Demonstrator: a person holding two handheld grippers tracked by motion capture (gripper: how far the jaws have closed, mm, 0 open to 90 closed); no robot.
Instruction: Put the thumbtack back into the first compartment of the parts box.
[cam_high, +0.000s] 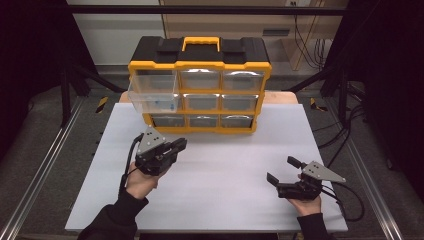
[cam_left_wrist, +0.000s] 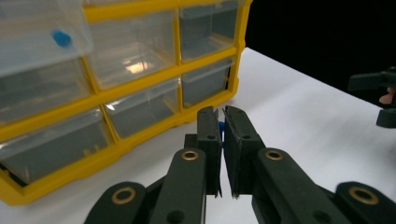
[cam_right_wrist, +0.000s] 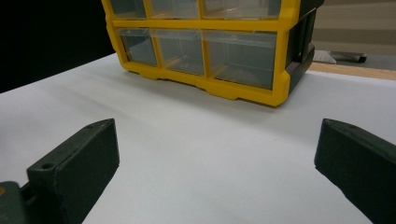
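Left claw: jaws nearly together, pinching a small blue piece of which just a sliver shows between them in the left gripper view; it is too hidden to say what it is.
Left claw position: held over the bench just in front of the organiser's lower left corner, jaws pointing toward the drawers.
Right claw: jaws wide apart, gripping nothing; in the right gripper view white bench surface lies between them.
Right claw position: low over the bench's right front part, well apart from the left claw and the organiser.
Organiser: yellow-framed box with a black top and yellow handle, standing at the far edge of the bench; three rows of three clear drawers.
Open drawer: the upper left drawer is pulled out toward the person, and another small blue piece lies inside it.
Other drawers: pushed in.
Bench: white sheet over a wooden top.
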